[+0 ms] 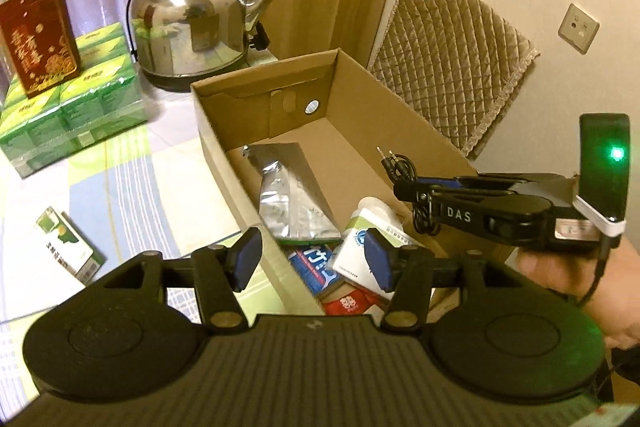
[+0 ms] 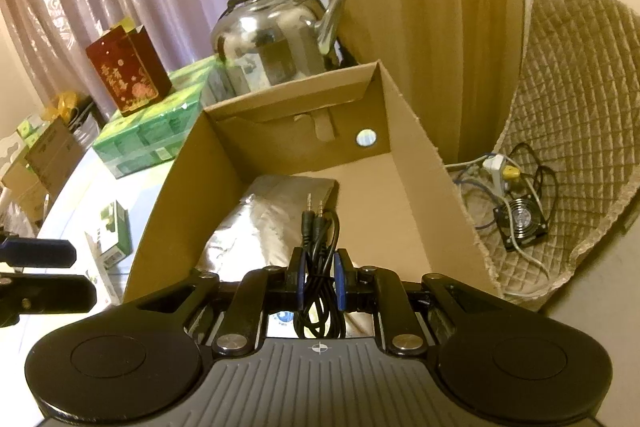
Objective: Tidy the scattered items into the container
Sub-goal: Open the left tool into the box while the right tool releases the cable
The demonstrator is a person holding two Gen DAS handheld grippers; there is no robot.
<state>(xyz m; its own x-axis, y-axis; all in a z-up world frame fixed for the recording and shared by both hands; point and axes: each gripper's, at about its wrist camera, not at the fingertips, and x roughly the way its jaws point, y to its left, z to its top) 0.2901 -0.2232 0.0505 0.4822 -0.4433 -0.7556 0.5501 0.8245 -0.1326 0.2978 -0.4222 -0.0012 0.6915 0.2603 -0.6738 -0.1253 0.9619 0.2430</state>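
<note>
Matt brown cardboard box (image 1: 356, 99) holds a crinkled, shiny foil pouch (image 1: 292, 195). At eleven o'clock, a mirror-polished metal kettle (image 1: 192, 23); at two o'clock, quilted beige cloth (image 1: 452, 59).

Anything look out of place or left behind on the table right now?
One small green-and-white box lies on the tablecloth, left of the cardboard box, outside it. The right gripper holds a black audio cable over the box, not yet dropped.

So the tabletop (image 1: 120, 171) has a pale striped cloth on it. Sitting right on it: an open cardboard box (image 1: 224, 163), a steel kettle (image 1: 188, 23) behind that, a wrapped pack of green cartons (image 1: 80, 107), and one small green carton (image 1: 68, 247) lying loose.
</note>
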